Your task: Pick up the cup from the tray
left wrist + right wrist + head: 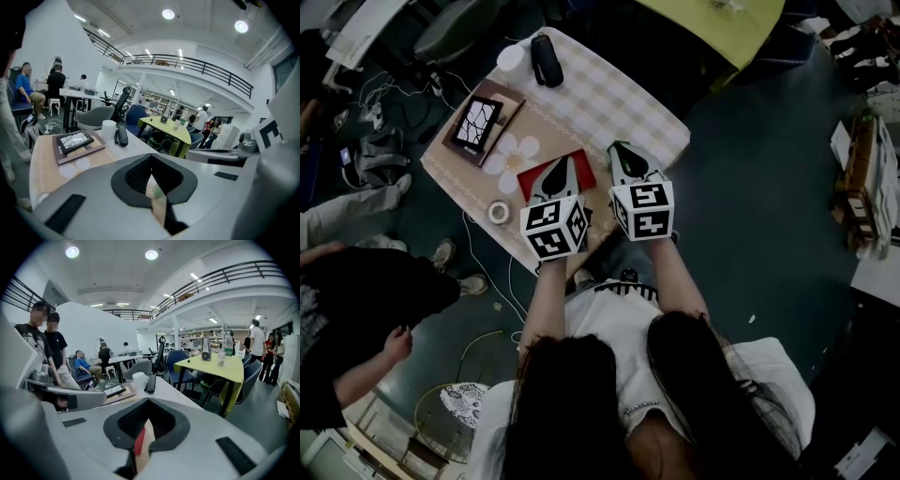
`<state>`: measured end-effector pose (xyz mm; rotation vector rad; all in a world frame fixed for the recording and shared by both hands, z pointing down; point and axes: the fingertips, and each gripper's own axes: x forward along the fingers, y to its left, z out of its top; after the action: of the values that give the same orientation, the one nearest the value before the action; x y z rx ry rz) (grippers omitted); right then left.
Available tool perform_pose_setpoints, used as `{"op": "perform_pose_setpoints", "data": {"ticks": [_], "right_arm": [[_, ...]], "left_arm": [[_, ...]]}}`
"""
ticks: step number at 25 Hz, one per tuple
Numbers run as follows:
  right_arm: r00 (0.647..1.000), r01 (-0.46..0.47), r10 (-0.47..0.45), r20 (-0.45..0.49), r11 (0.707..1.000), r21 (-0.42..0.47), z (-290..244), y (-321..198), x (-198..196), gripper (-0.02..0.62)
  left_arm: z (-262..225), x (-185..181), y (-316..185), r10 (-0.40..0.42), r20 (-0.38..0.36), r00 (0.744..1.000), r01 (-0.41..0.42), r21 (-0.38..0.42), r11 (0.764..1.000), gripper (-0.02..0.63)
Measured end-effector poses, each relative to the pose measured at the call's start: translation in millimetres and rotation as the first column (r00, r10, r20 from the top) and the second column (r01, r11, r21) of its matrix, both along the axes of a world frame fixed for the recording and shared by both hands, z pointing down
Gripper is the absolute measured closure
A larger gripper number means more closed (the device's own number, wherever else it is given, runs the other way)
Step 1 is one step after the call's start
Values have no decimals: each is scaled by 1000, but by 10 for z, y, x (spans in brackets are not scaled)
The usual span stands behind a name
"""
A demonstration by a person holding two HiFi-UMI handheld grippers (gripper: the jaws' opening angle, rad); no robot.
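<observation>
A white cup (pixel 513 58) stands upright at the far left corner of the checked table (pixel 628 108), beside a black case (pixel 547 59). It also shows small and far off as the cup (pixel 108 130) in the left gripper view and the cup (pixel 139 378) in the right gripper view. A brown tray (pixel 508 117) holding a framed picture (pixel 476 122) lies nearer, apart from the cup. My left gripper (pixel 562 163) hovers over a red card (pixel 581 169), jaws together and empty. My right gripper (pixel 619 150) sits beside it over the table's near edge, also shut and empty. Both closed jaw pairs, left gripper (pixel 151 180) and right gripper (pixel 142 432), point toward the cup.
A tape roll (pixel 498 212) lies at the table's near left edge. People sit and stand to the left (pixel 356 281), with cables on the floor (pixel 394 94). A yellow-green table (pixel 722 23) with chairs stands beyond, and shelves (pixel 862 178) line the right.
</observation>
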<state>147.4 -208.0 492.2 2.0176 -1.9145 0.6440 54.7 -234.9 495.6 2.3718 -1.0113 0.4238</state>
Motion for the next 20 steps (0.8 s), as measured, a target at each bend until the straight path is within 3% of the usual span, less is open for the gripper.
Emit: {"op": "perform_pose_setpoints", "data": {"ticks": [9, 20], "right_arm": [[999, -41, 42, 31, 999, -23, 34, 244, -107, 583], [1000, -19, 19, 0, 1000, -17, -57, 417, -235, 584]], "left_arm": [[-161, -153, 241, 9, 0, 1000, -9, 32, 999, 601], [-319, -271, 427, -5, -11, 1000, 6, 71, 997, 601]]}}
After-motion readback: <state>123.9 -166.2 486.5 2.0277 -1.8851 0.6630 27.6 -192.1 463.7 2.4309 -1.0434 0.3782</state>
